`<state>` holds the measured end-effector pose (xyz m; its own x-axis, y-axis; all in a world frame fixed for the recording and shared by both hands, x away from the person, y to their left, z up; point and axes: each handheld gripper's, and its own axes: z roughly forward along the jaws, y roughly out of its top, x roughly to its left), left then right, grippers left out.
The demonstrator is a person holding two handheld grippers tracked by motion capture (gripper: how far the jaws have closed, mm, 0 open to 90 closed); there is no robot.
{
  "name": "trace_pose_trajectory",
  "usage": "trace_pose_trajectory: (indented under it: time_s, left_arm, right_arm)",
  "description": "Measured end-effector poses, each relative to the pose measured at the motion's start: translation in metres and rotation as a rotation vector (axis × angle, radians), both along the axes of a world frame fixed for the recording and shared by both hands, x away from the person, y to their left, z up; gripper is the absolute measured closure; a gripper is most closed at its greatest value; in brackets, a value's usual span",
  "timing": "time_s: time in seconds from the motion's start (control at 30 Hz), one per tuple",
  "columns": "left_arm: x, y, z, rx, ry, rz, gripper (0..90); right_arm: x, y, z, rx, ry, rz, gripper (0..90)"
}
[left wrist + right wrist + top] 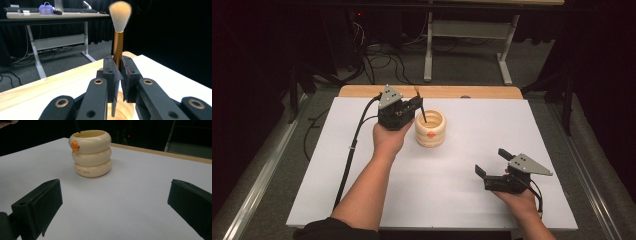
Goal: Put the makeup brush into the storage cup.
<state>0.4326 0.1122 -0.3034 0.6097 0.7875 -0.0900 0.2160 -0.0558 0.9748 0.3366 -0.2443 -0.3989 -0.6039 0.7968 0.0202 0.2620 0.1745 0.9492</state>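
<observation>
Brush [118, 42]: light, stiff, smooth gold handle, soft bristles up; stands over the cup [430, 128] on the counter [512, 130].
Hold: mid-handle, clear of bristles.
Left tool [118, 72]: clamped on the handle.
Right tool [115, 202]: wide open, empty.

Brush [118, 47] handle glossy copper metal, bristles soft; holder [90, 153] smooth cream plastic.

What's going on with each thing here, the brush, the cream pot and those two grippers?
Brush: upright, bristles up, handle end in the pot.
Pot: upright on the white table, open-topped.
Left gripper: shut on the brush, above the pot.
Right gripper: open, holding nothing, well apart from the pot.
</observation>
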Motion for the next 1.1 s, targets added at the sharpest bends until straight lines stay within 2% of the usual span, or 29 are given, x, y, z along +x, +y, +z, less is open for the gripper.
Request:
trace_pose_trajectory:
  time_s: [1.1]
  left_arm:
    - [0.006, -0.007, -0.034, 0.021, 0.067, 0.007, 83.0]
  right_arm:
    - [0.0, 0.0, 0.0, 0.002, 0.004, 0.006, 1.0]
